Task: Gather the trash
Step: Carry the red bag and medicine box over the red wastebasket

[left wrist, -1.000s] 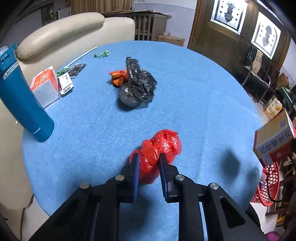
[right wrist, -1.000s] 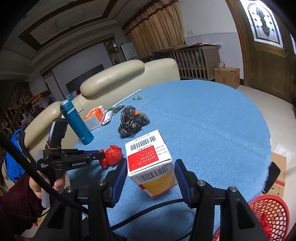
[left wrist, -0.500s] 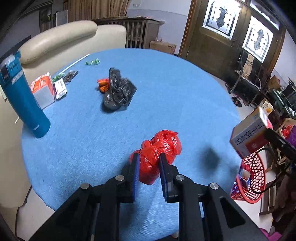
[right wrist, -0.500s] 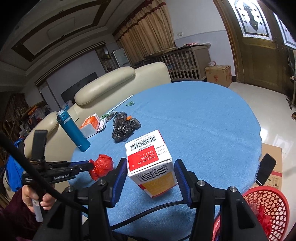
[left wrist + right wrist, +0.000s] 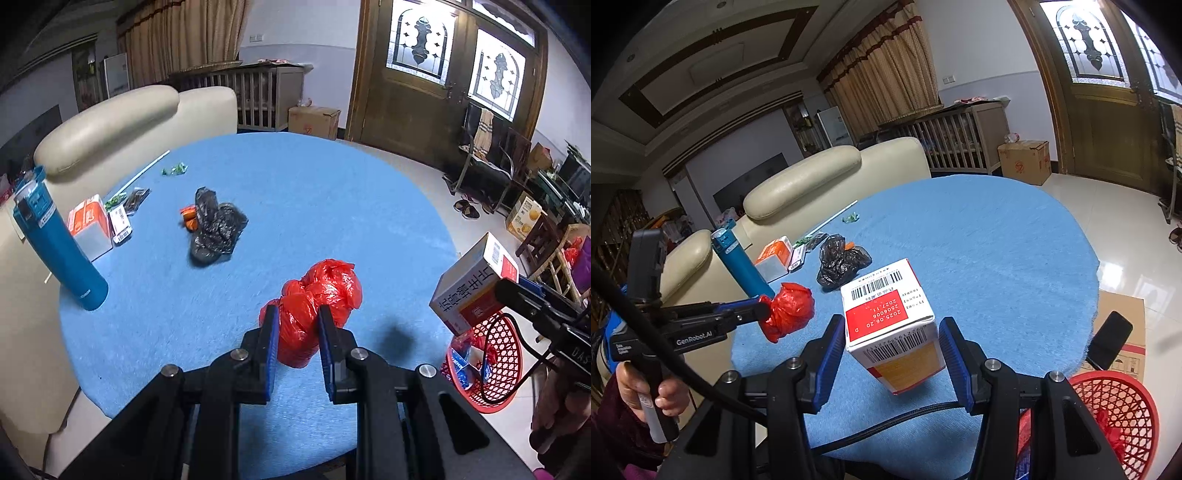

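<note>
L gripper [image 5: 295,334] is clamping a red plastic bag [image 5: 316,308] w/ both blue pads pressing into its sides; the bag is bunched up & hanging above the blue tablecloth [image 5: 332,206], its shadow falling on the cloth to the right. In the right wrist view the same L gripper [image 5: 764,312] is reaching in from the left, bag [image 5: 790,312] bulging past its tips, person's hand [image 5: 652,387] wrapping the handle.

R gripper [image 5: 892,349] is gripping a red-and-white carton [image 5: 890,325], pads pressing on both side walls, barcode & date label facing up, carton tilted. From the left wrist view the carton [image 5: 472,280] is hanging off the table's right edge, directly over the red mesh basket [image 5: 495,369], not touching it. Basket [image 5: 1115,417] is sitting on the floor beside the table, already holding some red & blue scraps.

Left on the table: a black plastic bag [image 5: 216,230] lying crumpled near the middle, an orange wrapper [image 5: 188,218] touching its left side, a green wrapper [image 5: 174,170] farther back, a white straw [image 5: 147,171] near it. Blue bottle [image 5: 59,243] is standing upright at the left edge; an orange-white box [image 5: 90,227] & a small barcode pack [image 5: 120,225] are sitting just beside it. Cream sofa [image 5: 122,122] is backing the table.
</note>
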